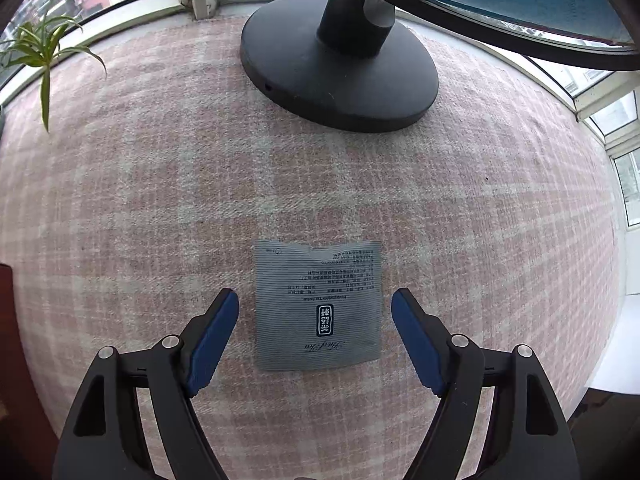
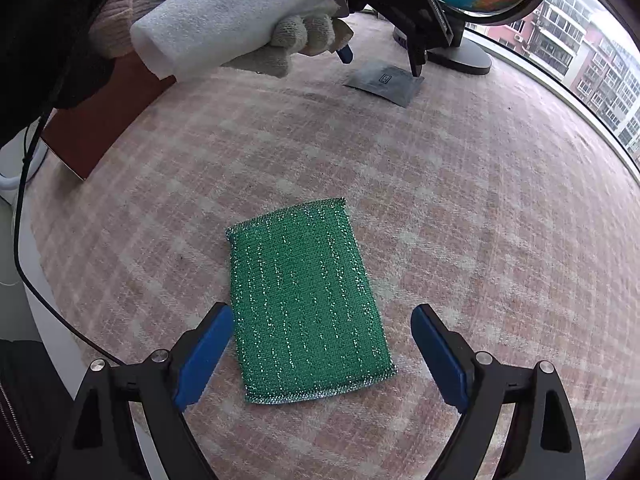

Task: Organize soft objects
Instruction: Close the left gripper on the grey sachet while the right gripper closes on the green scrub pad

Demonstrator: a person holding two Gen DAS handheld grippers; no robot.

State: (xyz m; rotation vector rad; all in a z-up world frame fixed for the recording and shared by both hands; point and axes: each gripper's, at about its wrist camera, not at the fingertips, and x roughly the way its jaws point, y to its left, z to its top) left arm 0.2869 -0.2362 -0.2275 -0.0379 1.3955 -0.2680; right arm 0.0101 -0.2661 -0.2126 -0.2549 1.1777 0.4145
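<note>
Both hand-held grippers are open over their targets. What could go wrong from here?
1. The grey packet lies flat on the checked cloth; the left hand-held gripper may pinch cloth along with it.
2. The green scouring pad lies skewed between the right hand-held gripper's fingers, so closing may catch a corner and twist it.

My left gripper (image 1: 315,300) points steeply down, jaws spread wide, blue pads (image 1: 212,344) touching nothing. My right gripper (image 2: 322,316) tilts down likewise, jaws wide and empty. A gloved hand (image 2: 296,36) grips the left gripper's handle.
</note>
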